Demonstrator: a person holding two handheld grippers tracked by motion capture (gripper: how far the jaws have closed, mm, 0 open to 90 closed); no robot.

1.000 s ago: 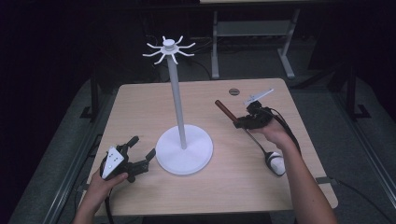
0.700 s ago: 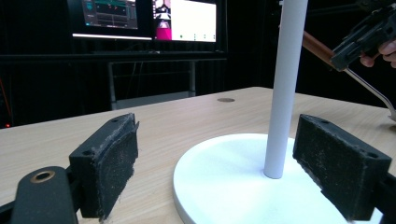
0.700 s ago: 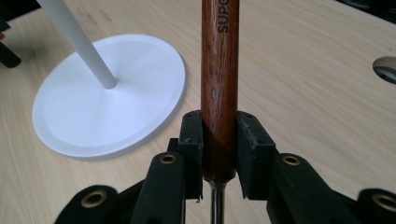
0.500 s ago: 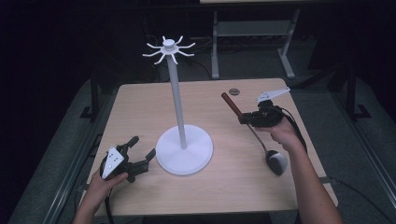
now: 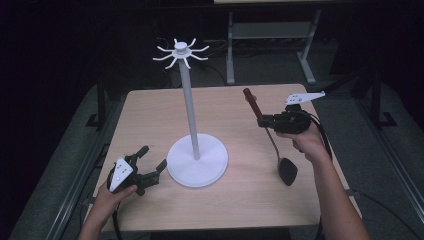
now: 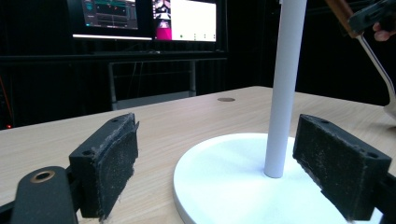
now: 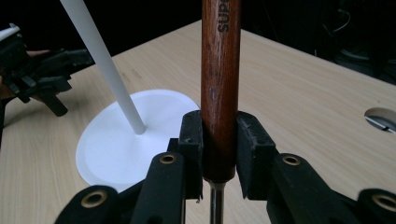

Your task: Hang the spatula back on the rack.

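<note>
Item under handling: a ladle (image 5: 270, 135) with a dark reddish-brown wooden handle, a thin metal shank and a dark bowl at the low end.
Handle: round, turned wood with visible grain; pale lettering on its upper part in the right gripper view, cut off by the frame edge and not readable in full.
Shank: slim bright metal rod leaving the wooden handle just below the pads.
Bowl: dark and rounded, seen in the high view at or just above the tabletop; contact with the table cannot be told.
Position of ladle: right side of the table (image 5: 235, 205), well apart from the stand, tilted with the handle end up and leaning toward the stand.
Right gripper (image 5: 264, 121): jaws pinching the wooden handle near its lower end, one pad on each side, pads (image 7: 191, 135) pressed flat against the wood.
Left gripper (image 5: 151, 159): jaws spread wide with nothing between the pads; it rests low at the near left of the table, pointing at the stand's base.
Stand (image 5: 196, 159): white, with a round flat base, a tall thin pole and a crown of curved hooks on top; all hooks bare.
Table: light wood-grain top with a small round grommet (image 7: 383, 117) in it.
</note>
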